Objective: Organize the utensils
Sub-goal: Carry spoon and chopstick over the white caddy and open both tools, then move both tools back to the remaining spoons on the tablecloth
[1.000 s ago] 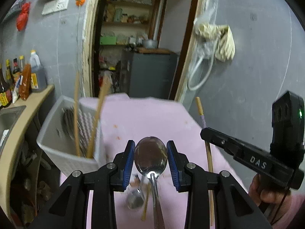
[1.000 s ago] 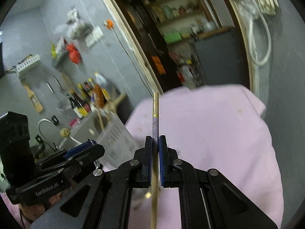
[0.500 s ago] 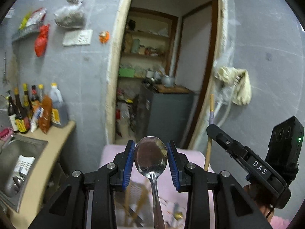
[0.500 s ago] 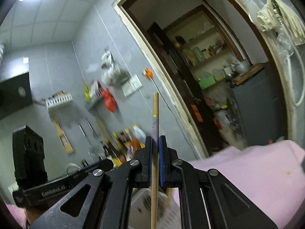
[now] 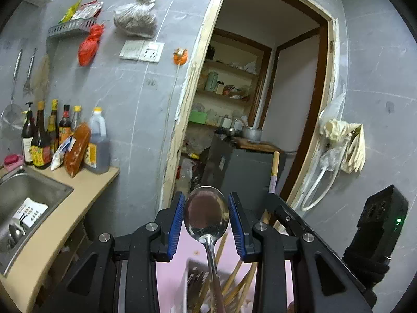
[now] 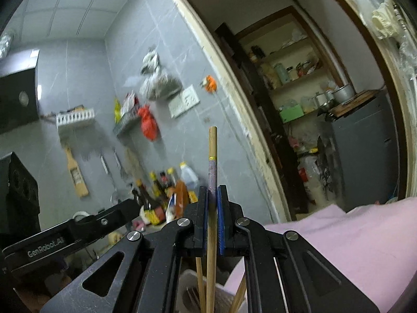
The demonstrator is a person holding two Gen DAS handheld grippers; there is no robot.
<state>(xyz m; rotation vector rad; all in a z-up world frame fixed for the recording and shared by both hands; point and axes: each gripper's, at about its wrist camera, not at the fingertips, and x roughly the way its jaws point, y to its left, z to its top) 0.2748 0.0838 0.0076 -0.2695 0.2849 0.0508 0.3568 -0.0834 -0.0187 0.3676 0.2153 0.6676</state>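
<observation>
My left gripper (image 5: 206,215) holds a metal spoon (image 5: 206,215) upright, bowl between the blue pads, handle pointing down into the white utensil holder (image 5: 191,281) below, where several wooden chopsticks (image 5: 239,279) stand. My right gripper (image 6: 213,203) is shut on a wooden chopstick (image 6: 212,172) with a purple band, held upright over the same holder (image 6: 189,284). The right gripper with its chopstick (image 5: 274,172) shows just right of the spoon in the left wrist view. The left gripper's body (image 6: 70,232) shows at the left of the right wrist view.
The holder stands on a pink cloth (image 6: 351,247). A steel sink (image 5: 23,198) and counter with sauce bottles (image 5: 62,140) lie to the left. A doorway (image 5: 247,104) to a pantry with a grey cabinet (image 5: 242,174) is ahead.
Both grippers tilted up from the table to upright and came over the holder. The spoon and the chopstick stayed gripped; their lower ends now hang above or in the holder.
</observation>
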